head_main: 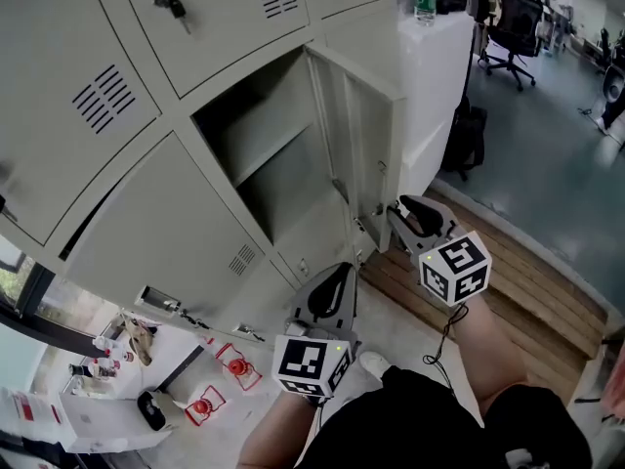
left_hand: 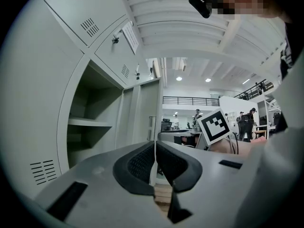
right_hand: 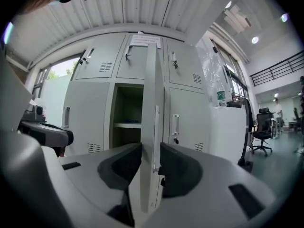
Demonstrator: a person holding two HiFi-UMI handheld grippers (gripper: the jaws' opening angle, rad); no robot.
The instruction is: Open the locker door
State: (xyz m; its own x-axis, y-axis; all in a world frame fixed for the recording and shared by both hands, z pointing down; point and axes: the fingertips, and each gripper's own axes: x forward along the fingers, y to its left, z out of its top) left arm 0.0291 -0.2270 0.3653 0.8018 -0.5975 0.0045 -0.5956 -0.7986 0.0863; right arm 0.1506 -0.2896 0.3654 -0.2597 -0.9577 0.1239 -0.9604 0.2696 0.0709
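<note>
Nearest the head camera is the left claw [head_main: 337, 274], carried low in front of the person's body. Its jaws are together with nothing between them, and it touches no part of the cabinet.

Right claw [head_main: 408, 206]: positioned further out, at the free edge of the locker door [head_main: 376, 145]. In the right gripper view the door runs edge-on straight up through the middle of the frame and stands between the two jaws. One pad lies against each face, so the claw reads as clamped on the door edge.

Door position: already swung out from its compartment [head_main: 264, 154], standing roughly square to the cabinet front. The interior and its shelf [right_hand: 127, 125] are exposed to the left of the door in the right gripper view. The hinge line is on the right side of the opening as the head view shows it.

Governing relation:
- The door's long axis is vertical; the free edge lies directly ahead of the right claw, along its pointing line.
- The right claw is on the door; the left claw is well apart from it, lower and nearer the body.
- Any further opening is judged to require an arc about the hinge, carrying the free edge away from the open compartment toward the neighbouring closed lockers.

Task progress, as a judgement: largely complete, with only the final swing remaining.
</note>
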